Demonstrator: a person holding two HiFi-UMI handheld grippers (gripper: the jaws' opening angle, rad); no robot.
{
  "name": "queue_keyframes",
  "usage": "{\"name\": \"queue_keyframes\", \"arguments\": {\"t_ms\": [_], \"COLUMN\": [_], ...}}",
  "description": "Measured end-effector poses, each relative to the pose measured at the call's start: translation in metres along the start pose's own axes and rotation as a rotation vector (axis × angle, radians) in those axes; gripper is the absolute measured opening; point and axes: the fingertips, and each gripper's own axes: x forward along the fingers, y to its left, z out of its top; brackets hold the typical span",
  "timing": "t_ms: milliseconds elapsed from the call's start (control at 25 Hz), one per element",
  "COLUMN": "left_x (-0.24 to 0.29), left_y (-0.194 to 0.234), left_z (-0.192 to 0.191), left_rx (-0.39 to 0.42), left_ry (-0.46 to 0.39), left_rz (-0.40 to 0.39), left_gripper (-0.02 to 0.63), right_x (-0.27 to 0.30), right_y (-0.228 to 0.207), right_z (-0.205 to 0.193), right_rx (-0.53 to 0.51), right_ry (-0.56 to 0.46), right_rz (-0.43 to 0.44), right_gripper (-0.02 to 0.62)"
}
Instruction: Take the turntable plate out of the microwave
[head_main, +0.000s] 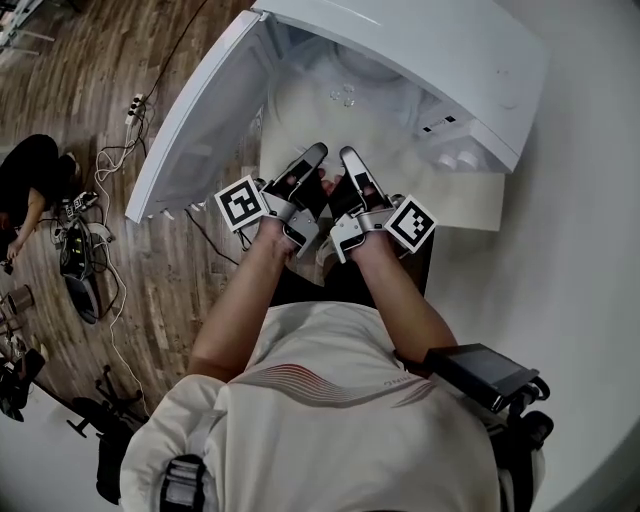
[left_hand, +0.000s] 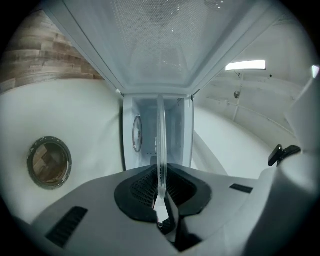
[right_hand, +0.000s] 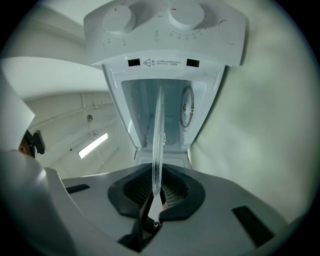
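The clear glass turntable plate (head_main: 340, 100) is held level at the mouth of the white microwave (head_main: 430, 50), whose cavity stands open. Both grippers grip its near rim side by side. My left gripper (head_main: 315, 152) is shut on the rim, and in the left gripper view the plate (left_hand: 161, 140) shows edge-on as a thin glass line between the dark pads of the gripper (left_hand: 161, 187). My right gripper (head_main: 350, 155) is shut on the rim too. In the right gripper view the plate (right_hand: 159, 135) runs from that gripper (right_hand: 156, 192) toward the cavity.
The microwave door (head_main: 195, 125) hangs open to the left. Its control panel with two knobs (right_hand: 150, 20) is on the right. The microwave stands on a white round table (head_main: 580, 250) with a round cable hole (left_hand: 49, 162). Cables and a power strip (head_main: 133, 108) lie on the wooden floor.
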Motion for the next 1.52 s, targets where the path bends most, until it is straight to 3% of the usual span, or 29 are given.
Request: {"name": "queue_keyframes", "arguments": {"t_ms": [280,760,1000,1520], "left_x": [-0.016,-0.074,-0.163,-0.161], "left_y": [-0.009,-0.026,-0.092,-0.093], "left_z": [-0.012,-0.026,-0.065,-0.069], "left_rx": [0.003,0.018,0.016,0.021], "left_ry": [0.003,0.103,0.162,0.208], "left_rz": [-0.020,-0.045,-0.116,-0.102], "left_gripper": [0.044,0.044,0.044,0.044], "right_x": [-0.015,-0.047,-0.106,-0.112], "right_y": [0.011,0.031,0.100,0.100], "right_z": [-0.012,-0.069,-0.145,-0.144], "right_rx": [-0.024,-0.024,-0.086,-0.068], "right_ry": [-0.009,-0.103,-0.155,-0.199], "right_rz": [0.017,0.026,0.056,0.041], "right_gripper": [0.035,0.035,0.035,0.035]}}
